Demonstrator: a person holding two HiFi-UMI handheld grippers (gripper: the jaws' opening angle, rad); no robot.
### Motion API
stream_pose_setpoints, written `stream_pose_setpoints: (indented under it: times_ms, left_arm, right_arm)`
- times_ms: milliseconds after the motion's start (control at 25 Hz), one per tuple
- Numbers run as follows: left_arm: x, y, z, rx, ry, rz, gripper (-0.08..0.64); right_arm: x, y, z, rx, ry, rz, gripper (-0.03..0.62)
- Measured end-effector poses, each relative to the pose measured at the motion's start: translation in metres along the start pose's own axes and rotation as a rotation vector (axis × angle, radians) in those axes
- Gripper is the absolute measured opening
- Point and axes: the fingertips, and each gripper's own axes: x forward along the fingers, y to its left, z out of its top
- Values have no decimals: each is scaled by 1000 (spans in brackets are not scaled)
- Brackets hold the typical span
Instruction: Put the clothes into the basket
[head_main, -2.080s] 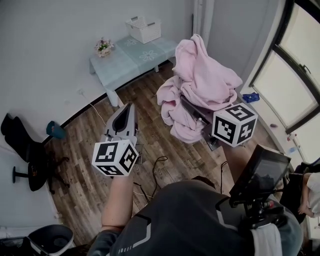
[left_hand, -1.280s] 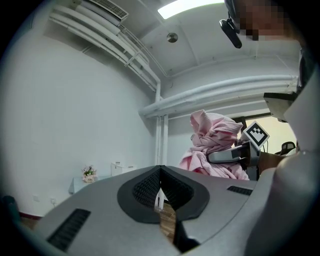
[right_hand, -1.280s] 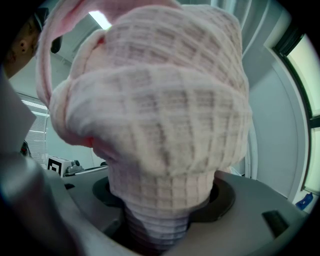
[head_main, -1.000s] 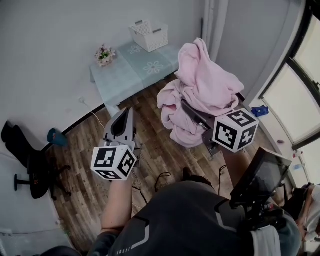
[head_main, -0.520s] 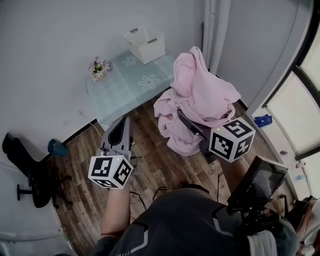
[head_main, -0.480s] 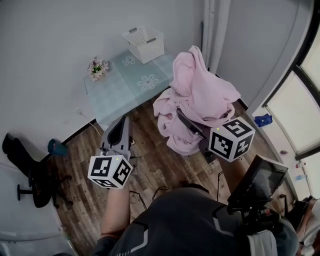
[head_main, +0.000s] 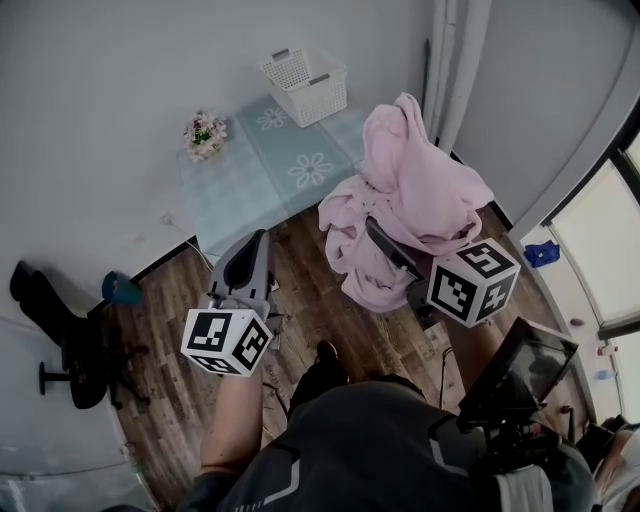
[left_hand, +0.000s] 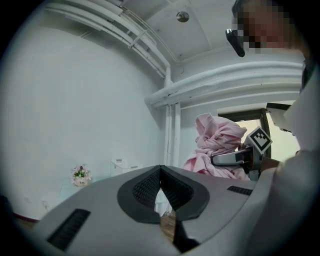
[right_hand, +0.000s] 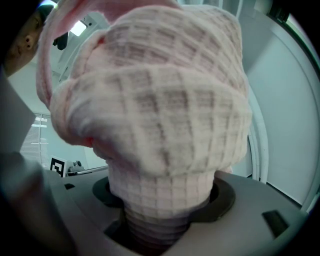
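Note:
A bundle of pink clothes (head_main: 415, 195) hangs in my right gripper (head_main: 374, 228), whose jaws are shut on it; the waffle-knit fabric (right_hand: 150, 125) fills the right gripper view. The white basket (head_main: 305, 85) stands on the far end of a light-blue table (head_main: 250, 180) against the wall, still beyond both grippers. It also shows small in the left gripper view as the basket (left_hand: 120, 165). My left gripper (head_main: 260, 240) is held level to the left of the clothes. Its jaw tips meet with nothing between them (left_hand: 160, 169).
A small pot of flowers (head_main: 204, 130) sits on the table's left part. A black office chair (head_main: 70, 345) and a teal object (head_main: 120, 290) stand at the left. Cables (head_main: 275, 385) lie on the wood floor. Curtain and window are at the right.
The person has stepped toward the table, so the table and basket look nearer. Both grippers went along in the same pose, the right one still holding the pink clothes. A shoe now shows below.

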Motion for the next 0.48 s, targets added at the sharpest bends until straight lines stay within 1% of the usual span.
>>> stream_pose_setpoints:
  times_ms: [80, 240, 320, 400, 480]
  left_arm:
    - [14, 19, 0, -7, 0, -14, 9]
    - [27, 31, 6, 0, -18, -50, 9]
    - [36, 44, 11, 3, -27, -62, 9]
    - [50, 70, 15, 0, -30, -68, 9]
    - [67, 104, 16, -10, -26, -76, 9]
  right_arm:
    - [23, -3, 3, -1, 8, -7, 342]
    - [33, -4, 10, -16, -10, -38, 342]
    - [46, -6, 17, -22, -19, -48, 342]
    - [72, -8, 25, -24, -23, -60, 342]
    - [108, -11, 31, -22, -19, -75, 342]
